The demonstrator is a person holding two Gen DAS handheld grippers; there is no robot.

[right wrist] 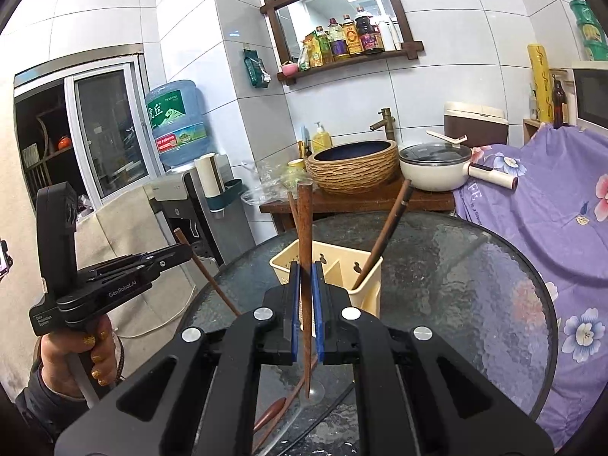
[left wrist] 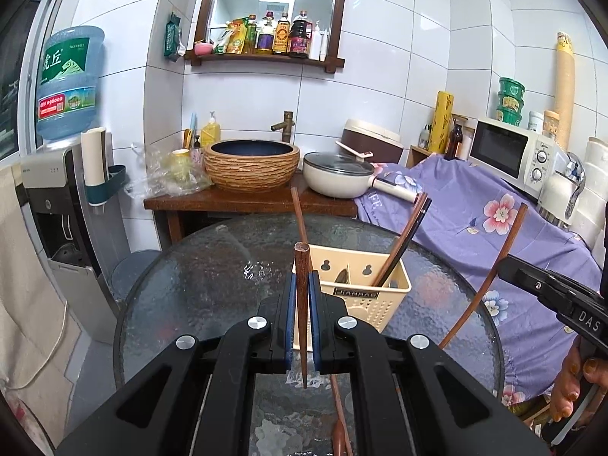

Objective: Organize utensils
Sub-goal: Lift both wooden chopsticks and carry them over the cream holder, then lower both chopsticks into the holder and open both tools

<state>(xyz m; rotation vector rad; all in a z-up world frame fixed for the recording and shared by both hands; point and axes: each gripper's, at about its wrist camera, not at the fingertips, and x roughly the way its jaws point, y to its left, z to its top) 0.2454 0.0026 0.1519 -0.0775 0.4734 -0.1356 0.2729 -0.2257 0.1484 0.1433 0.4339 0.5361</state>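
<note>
"JIANHAO" label on cream utensil caddy [left wrist: 374, 292], "GenRobot.AI" on left gripper [right wrist: 129, 289]

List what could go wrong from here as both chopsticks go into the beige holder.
1. Each chopstick is pinched at one narrow spot: the left gripper holds its chopstick upright, the right gripper likewise with its chopstick. Either could pivot or slip in the jaws.
2. The utensil holder is light plastic on a glass table; a tip catching its rim might tip or slide it.
3. Utensils already lean in one compartment and could be knocked.
</note>
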